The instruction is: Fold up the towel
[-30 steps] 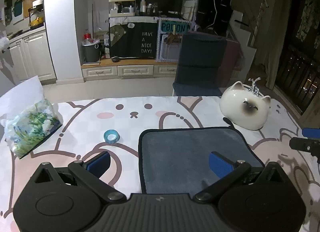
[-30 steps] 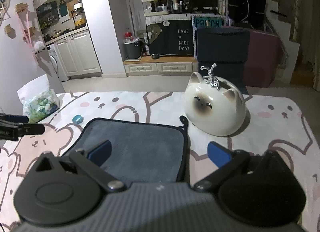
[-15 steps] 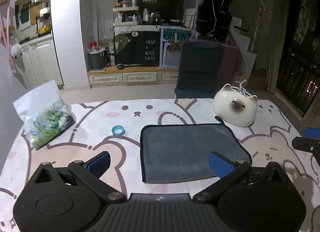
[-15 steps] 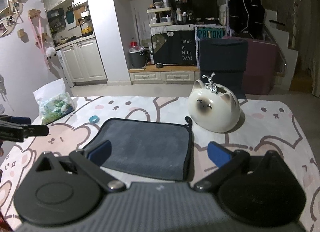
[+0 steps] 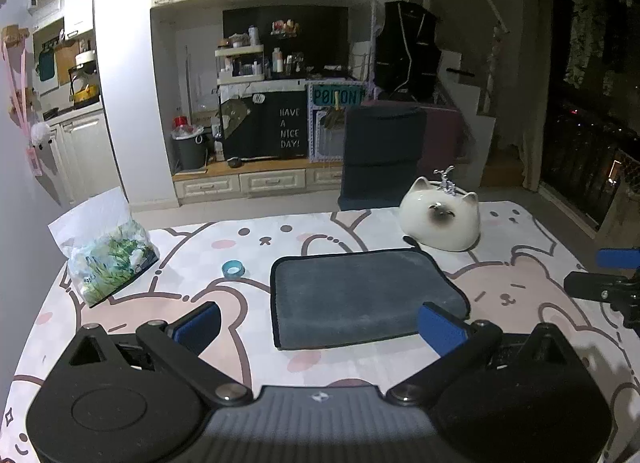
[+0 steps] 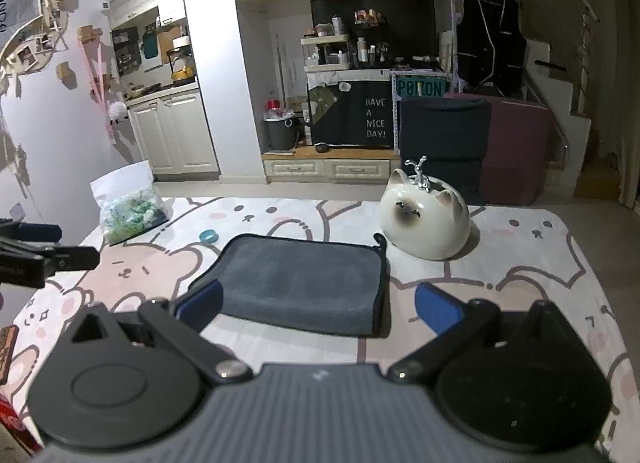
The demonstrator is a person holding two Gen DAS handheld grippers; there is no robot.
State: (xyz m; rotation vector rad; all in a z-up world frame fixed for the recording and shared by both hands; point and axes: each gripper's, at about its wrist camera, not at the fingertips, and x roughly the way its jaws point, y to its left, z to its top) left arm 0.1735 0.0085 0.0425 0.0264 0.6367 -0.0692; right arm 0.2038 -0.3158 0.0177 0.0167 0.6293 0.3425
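Folded grey towel (image 5: 362, 295) with dark piping, flat on the bear-print tablecloth (image 5: 260, 247), roughly mid-table and a little toward the near edge. Small loop tag poking out at the far right corner, just beside the white cat-shaped ceramic (image 5: 440, 219) (silver ornament on top), apart from the towel body.

Left gripper (image 5: 318, 323) above the near edge, jaws spread wide, nothing between the blue pads (image 5: 198, 321); right pad overlapping the towel's near right corner in view, contact not discernible. Right gripper (image 6: 318, 307) likewise wide open and empty, hovering at the near edge, its left pad over the towel's near left corner in its own view.

Each gripper visible at the side edge of the other's camera, well apart from the towel.

Toward the far left corner of the table: clear bag (image 5: 108, 255) of green and white contents. Between bag and towel, a small blue tape roll (image 5: 233, 269), lying flat, apart from both.
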